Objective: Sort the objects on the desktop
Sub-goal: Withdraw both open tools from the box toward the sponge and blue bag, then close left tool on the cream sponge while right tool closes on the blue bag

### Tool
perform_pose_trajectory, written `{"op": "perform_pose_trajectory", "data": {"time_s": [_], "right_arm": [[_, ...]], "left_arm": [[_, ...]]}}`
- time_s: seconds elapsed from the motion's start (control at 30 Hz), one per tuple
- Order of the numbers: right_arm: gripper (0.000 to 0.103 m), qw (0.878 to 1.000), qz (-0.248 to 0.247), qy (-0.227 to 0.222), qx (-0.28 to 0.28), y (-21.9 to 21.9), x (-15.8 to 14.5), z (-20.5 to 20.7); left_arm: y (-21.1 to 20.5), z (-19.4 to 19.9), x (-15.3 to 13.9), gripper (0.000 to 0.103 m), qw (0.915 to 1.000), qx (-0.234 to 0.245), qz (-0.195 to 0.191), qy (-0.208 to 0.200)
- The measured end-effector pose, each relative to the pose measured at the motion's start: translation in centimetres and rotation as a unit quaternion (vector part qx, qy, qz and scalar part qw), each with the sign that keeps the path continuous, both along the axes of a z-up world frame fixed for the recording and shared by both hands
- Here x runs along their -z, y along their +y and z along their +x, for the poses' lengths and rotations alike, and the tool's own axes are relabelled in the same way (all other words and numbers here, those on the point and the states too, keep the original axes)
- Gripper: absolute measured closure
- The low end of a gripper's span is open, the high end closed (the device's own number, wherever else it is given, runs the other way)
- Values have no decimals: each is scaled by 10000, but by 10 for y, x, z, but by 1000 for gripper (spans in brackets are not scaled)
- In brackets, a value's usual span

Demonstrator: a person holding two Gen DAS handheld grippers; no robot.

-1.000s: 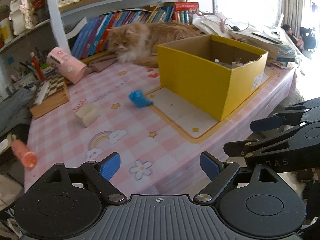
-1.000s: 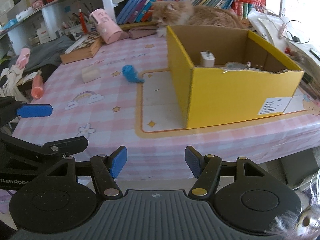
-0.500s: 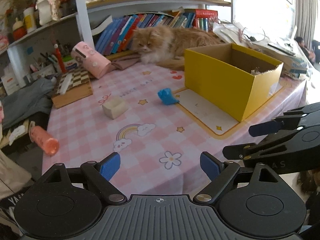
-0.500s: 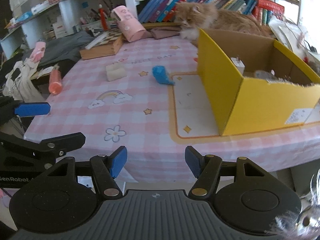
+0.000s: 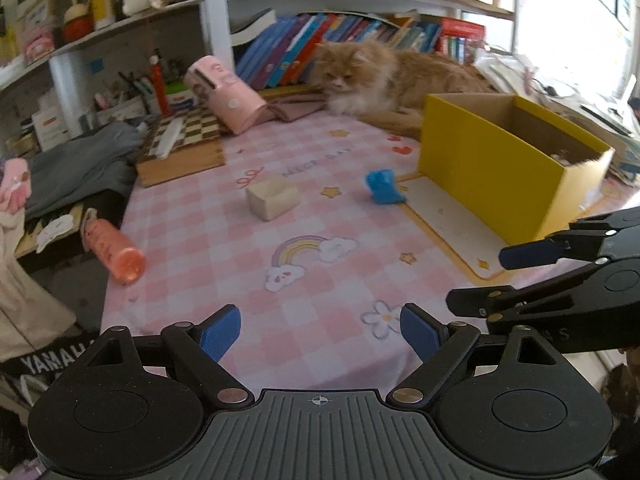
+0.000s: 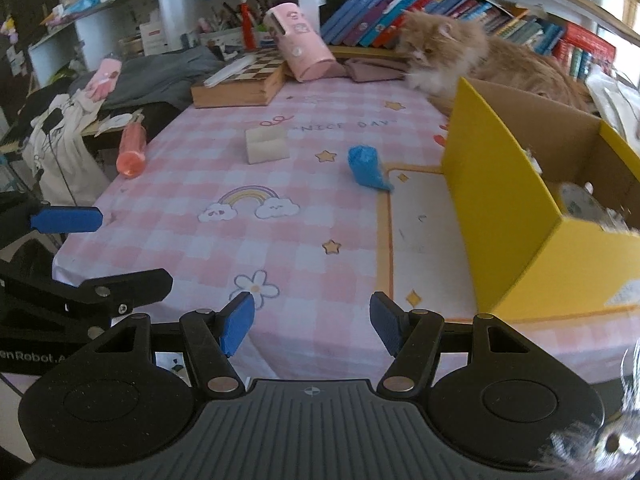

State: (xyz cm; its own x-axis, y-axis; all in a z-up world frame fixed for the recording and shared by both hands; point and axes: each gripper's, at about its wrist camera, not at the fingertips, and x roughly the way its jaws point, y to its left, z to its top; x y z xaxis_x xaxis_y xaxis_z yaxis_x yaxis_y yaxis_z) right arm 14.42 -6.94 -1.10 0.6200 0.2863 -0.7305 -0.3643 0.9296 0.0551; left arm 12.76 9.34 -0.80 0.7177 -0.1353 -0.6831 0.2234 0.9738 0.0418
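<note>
While both hang over the desk's (image 5: 224,264) near edge | left gripper (image 5: 320,330) spread, empty | right gripper (image 6: 312,322) spread, empty | blue bag (image 6: 366,168) at 12 o'clock, cream block (image 6: 266,145) at 11 | yellow box (image 6: 508,216) at 2

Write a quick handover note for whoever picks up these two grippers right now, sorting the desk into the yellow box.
Left gripper: open, empty.
Right gripper: open, empty.
Both sit at the table's near edge.
Yellow box on the right already holds a few small things.
Still out on the tablecloth: cream block, blue crumpled item, orange bottle at the left edge.
Cat lies behind the box.
</note>
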Motion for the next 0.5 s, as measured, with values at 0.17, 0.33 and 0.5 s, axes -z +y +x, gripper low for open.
{"op": "perform_pose_trajectory", "data": {"time_s": [0.17, 0.33, 0.5], "right_arm": [[41, 9999, -98, -64, -48, 1, 1, 22], [41, 9997, -136, -143, -154, 3, -2, 50], [41, 9991, -184, -253, -269, 6, -5, 78]], "left_arm": [[4, 23, 0, 8, 9995, -284, -130, 30], [3, 52, -4, 8, 9988, -466, -107, -132], [2, 78, -4, 8, 9983, -535, -74, -227]]}}
